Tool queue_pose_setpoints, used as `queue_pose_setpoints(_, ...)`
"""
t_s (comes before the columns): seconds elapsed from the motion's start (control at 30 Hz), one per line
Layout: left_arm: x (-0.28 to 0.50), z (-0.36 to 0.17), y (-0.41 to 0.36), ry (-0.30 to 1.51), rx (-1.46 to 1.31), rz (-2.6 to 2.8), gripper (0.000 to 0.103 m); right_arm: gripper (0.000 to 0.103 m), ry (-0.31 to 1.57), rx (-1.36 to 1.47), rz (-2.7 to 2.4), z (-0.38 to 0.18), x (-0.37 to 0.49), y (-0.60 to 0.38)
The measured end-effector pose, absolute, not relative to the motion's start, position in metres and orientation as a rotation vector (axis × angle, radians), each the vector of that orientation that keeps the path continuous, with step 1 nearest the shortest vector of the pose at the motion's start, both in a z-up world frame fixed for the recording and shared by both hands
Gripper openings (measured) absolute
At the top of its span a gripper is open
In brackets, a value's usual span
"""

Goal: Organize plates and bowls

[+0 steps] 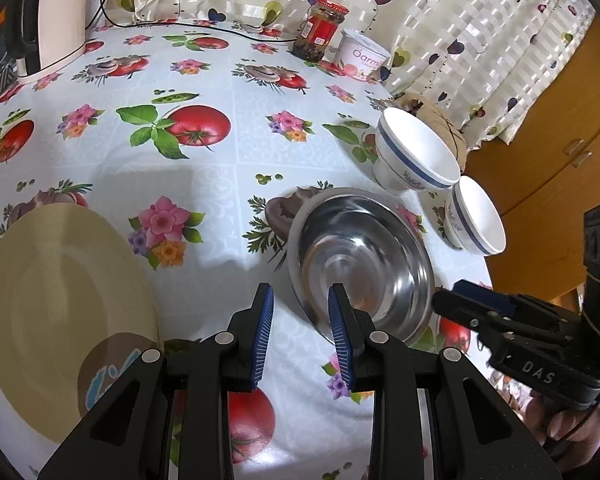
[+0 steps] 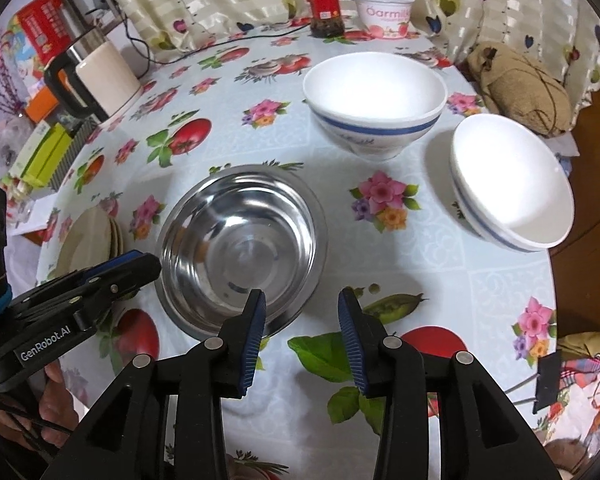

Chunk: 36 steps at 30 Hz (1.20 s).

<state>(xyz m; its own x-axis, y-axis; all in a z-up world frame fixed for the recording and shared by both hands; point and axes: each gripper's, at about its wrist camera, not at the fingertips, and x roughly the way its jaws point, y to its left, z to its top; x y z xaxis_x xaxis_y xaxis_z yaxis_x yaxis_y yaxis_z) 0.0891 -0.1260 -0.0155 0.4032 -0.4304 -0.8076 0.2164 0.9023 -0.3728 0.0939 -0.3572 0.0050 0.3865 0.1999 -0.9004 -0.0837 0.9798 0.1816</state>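
Left wrist view: left gripper (image 1: 301, 334) fingers spread, nothing between, above tabletop (image 1: 204, 200). Cream plates (image 1: 60, 300) stacked at left; steel bowl (image 1: 362, 258) just ahead.

Right wrist view: right gripper (image 2: 302, 338) fingers spread, empty, at steel bowl's rim. Two white bowls (image 2: 376, 98) apart, unstacked — prob. bowls left to nest.

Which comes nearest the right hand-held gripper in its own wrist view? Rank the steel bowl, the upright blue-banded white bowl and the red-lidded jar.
1. Steel bowl, beside its left fingertip.
2. Upright blue-banded white bowl, mid-table.
3. Red-lidded jar, far edge by the curtain.
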Motion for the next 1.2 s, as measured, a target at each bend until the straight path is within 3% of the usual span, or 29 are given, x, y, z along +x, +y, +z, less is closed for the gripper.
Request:
queue_pose_setpoints(0.77,0.083,0.020,-0.128,0.996,-0.199,-0.318,0.030,0.039,1.042,0.080,0.261,0.034,0.087,-0.361)
queue_pose_setpoints(0.93,0.074,0.028,-0.131,0.983,-0.192,-0.315,0.030,0.047,1.035,0.091,0.254,0.037,0.079,-0.365)
queue_pose_setpoints(1.2,0.061,0.043,-0.136,0.947,-0.203,-0.337,0.030,0.047,0.995,0.073,0.259,0.050,0.065,-0.368)
